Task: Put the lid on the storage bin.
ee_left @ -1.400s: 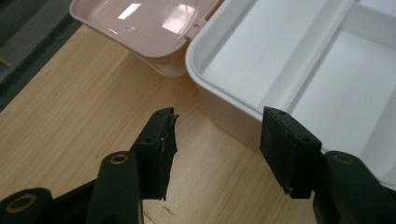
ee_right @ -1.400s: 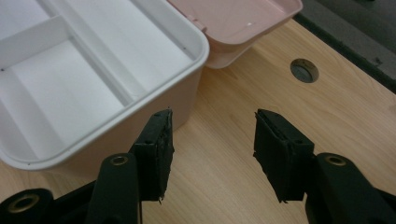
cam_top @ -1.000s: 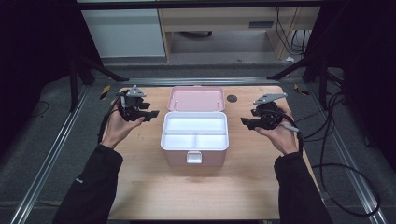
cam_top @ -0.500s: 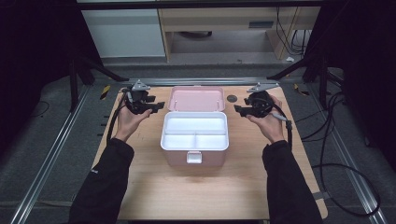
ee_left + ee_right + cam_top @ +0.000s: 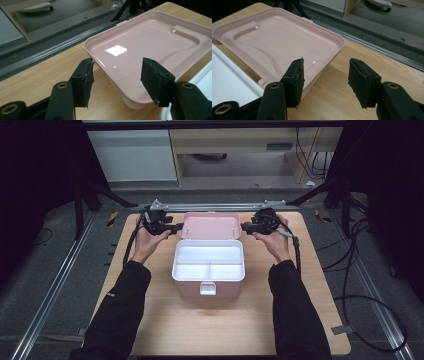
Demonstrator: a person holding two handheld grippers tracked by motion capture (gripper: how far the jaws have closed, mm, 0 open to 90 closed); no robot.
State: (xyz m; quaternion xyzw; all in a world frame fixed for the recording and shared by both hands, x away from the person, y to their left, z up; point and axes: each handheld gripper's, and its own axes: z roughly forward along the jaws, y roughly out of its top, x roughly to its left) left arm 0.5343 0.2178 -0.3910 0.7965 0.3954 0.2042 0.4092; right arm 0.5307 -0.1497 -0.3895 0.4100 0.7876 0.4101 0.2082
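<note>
Standing open near the middle of the wooden table [image 5: 150,320], a pink box [image 5: 208,290] is seen with its lid [image 5: 210,226] folded back flat on the far side. The box is rounded at its corners and glossy; a white tray [image 5: 208,264] is set inside it, divided into one long compartment at the back and two smaller ones at the front. A small white latch [image 5: 208,289] is seen on the front wall. The inner face of the lid is smooth pink plastic with a raised rim, a shallow stepped recess and small white studs, and a bright reflection is caught on it.

The left gripper [image 5: 167,227] is held at the left edge of the lid and the right gripper [image 5: 248,226] at its right edge. In the left gripper view the fingers [image 5: 83,80] are spread fairly wide, having just been opening, with the lid's corner lying between them but not pressed. In the right gripper view the fingers [image 5: 295,80] are likewise parted, one over the lid's edge, the other over bare table, and nothing is gripped.
</note>
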